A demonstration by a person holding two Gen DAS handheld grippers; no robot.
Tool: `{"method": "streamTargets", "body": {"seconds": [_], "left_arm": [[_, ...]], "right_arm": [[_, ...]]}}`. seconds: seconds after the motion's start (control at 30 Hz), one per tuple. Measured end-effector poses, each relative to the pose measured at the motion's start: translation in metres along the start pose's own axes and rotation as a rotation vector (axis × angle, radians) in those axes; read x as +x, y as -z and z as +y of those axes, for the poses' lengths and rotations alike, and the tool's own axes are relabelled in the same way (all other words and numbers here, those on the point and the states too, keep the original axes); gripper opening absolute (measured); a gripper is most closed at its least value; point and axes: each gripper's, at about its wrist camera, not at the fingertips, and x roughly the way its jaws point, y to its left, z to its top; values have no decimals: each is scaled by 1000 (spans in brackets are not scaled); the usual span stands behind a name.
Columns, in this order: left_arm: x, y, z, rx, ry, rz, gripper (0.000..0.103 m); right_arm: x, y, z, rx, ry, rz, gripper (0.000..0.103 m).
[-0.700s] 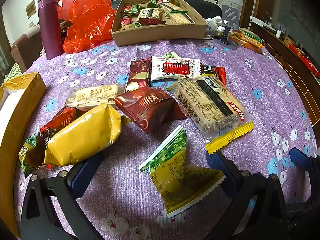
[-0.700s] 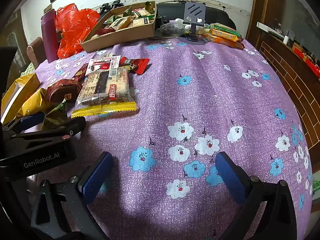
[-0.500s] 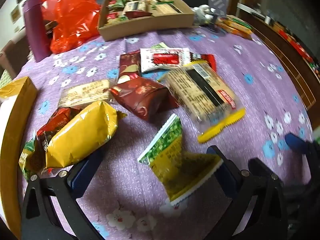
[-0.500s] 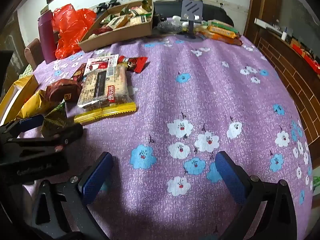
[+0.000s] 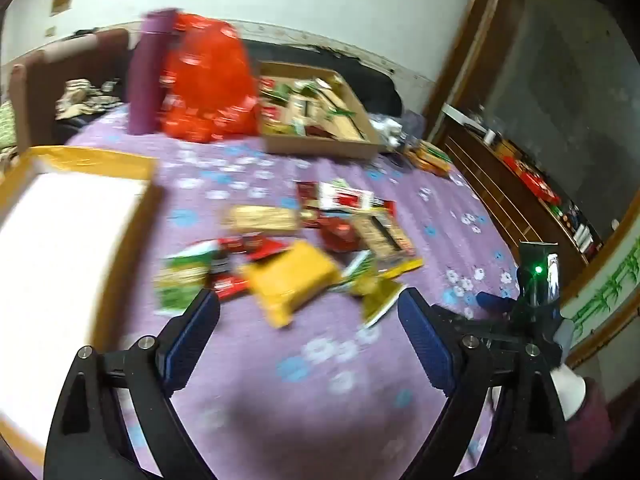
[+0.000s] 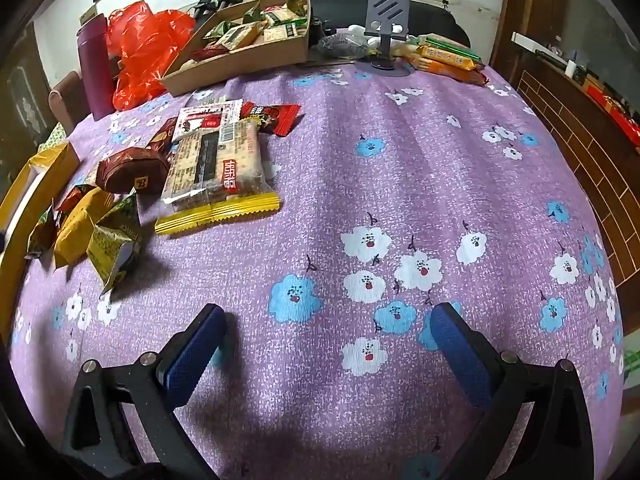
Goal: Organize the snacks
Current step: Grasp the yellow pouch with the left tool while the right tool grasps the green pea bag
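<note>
Several snack packets lie in a loose heap on the purple flowered tablecloth (image 6: pixel 400 168). Among them are a yellow packet (image 5: pixel 290 280), a green-and-yellow packet (image 6: pixel 116 240), a dark red packet (image 6: pixel 134 170) and a long cracker pack with a yellow end (image 6: pixel 218 172). My left gripper (image 5: pixel 308 324) is open above the cloth, short of the heap, with nothing between its blue pads. The left wrist view is blurred. My right gripper (image 6: pixel 328 336) stands wide open over bare cloth, to the right of the heap, holding nothing. It also shows at the right of the left wrist view (image 5: pixel 520 312).
A cardboard tray (image 6: pixel 240 60) with sorted snacks stands at the back. Left of it are a red plastic bag (image 6: pixel 144 48) and a purple flask (image 6: pixel 94 68). A yellow box (image 5: pixel 60 232) with a white inside lies at the left. A phone stand (image 6: pixel 386 24) and orange packets (image 6: pixel 448 60) sit far right.
My left gripper has pulled back and up from the heap and swung left, so the packets look smaller and farther. It has left the right wrist view. The right gripper has barely moved.
</note>
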Motion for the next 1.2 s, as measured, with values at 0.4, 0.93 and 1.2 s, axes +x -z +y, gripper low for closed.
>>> {"method": "streamTargets", "body": {"seconds": [0.4,0.93,1.2], "left_arm": [[-40,24,73,-95,-86,-17,92],[-41,23,36,17,-17,-2,69],[1,4,7,157,-46,64,69]], "right_arm": [[1,-6,2,1,19,18,101],[-19,-27,107,-187,-301,-77,64],[-3,-19,96,-111,-388,-76,43]]}}
